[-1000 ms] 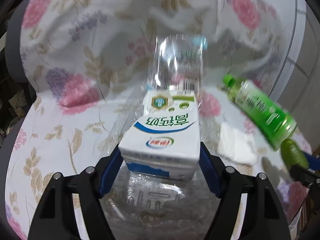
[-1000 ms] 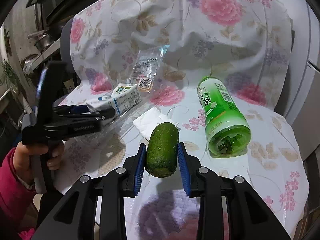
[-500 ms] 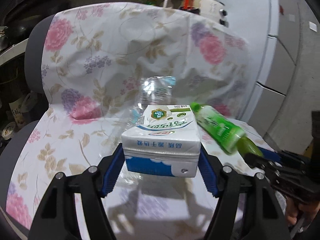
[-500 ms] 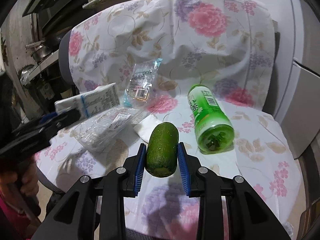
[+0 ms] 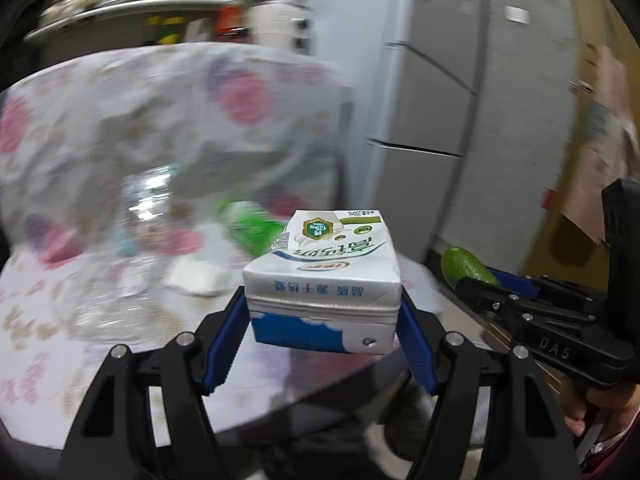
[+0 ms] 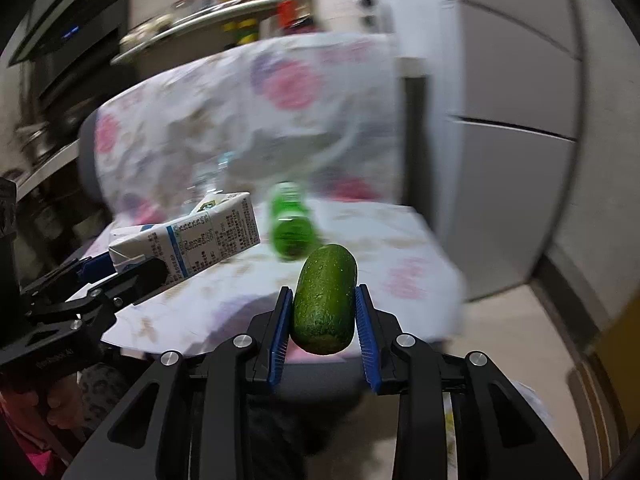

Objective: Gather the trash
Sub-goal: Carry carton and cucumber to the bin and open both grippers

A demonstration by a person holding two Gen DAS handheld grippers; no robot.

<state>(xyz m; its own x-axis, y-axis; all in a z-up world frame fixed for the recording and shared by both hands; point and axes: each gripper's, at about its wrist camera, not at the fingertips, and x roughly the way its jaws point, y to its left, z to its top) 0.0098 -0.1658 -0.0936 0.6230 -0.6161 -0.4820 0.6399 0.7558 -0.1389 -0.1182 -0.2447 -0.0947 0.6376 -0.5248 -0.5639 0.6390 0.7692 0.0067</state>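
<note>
Carrying two pieces of trash away from the flowered seat cover point(image 5: 100, 364), we are in the transport step. In the lower centre of the left wrist view, our left gripper point(image 5: 322, 336) is clamped on the milk carton point(image 5: 324, 276). In the lower centre of the right wrist view, our right gripper point(image 6: 323, 320) is clamped on the green cucumber piece point(image 6: 325, 300). Both things hang in the air above the seat edge. We judge the next move needs a bin, and no bin is visible. The green bottle point(image 6: 290, 224), the clear plastic wrapper point(image 5: 120, 280) and the white tissue point(image 5: 192, 276) lie on the cover, blurred and hard to read.
</note>
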